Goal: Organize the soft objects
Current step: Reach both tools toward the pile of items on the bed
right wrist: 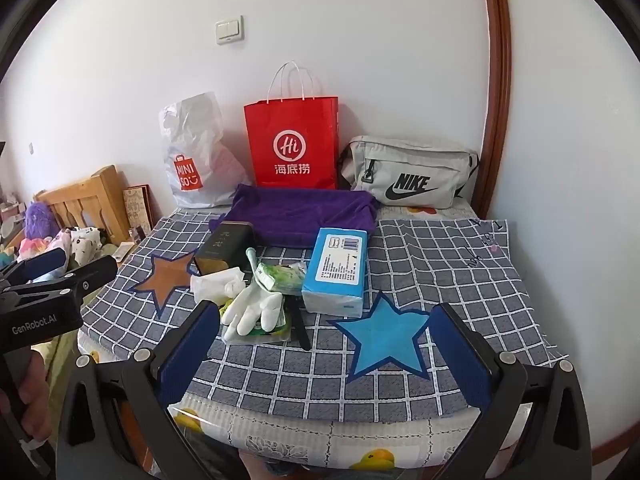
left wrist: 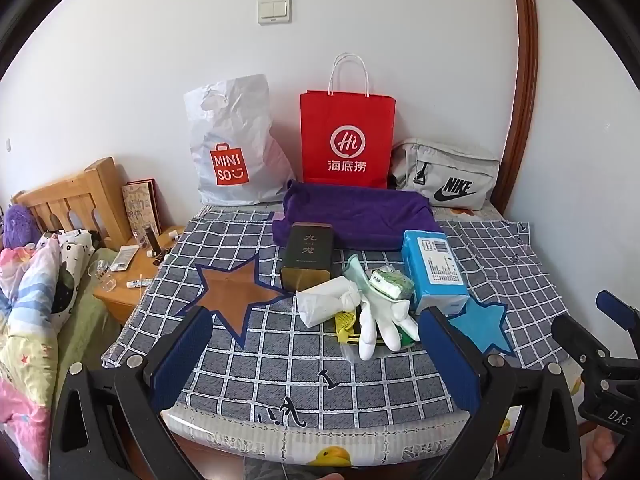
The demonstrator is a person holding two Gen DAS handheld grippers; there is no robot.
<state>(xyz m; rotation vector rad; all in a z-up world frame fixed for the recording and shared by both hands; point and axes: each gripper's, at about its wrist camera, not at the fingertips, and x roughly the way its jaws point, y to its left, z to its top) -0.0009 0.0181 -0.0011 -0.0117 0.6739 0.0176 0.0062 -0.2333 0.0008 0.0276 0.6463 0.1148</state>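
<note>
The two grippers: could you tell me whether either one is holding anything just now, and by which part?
Nothing is held. The left gripper and the right gripper both stand open above the checked cloth, short of the white gloves.

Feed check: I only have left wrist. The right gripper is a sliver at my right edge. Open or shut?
Observer: Open. In the right wrist view the right gripper has its jaws wide apart, with nothing between them.
Operator: The blue star is partly hidden for me. Is anything on it?
Observer: It shows whole in the right wrist view, and it is bare. The blue tissue pack lies just beyond its far point.
Operator: Is anything tucked beside the white gloves?
Observer: Yes, a black strip lies on their right and runs toward the near edge. I cannot tell what it is.
</note>
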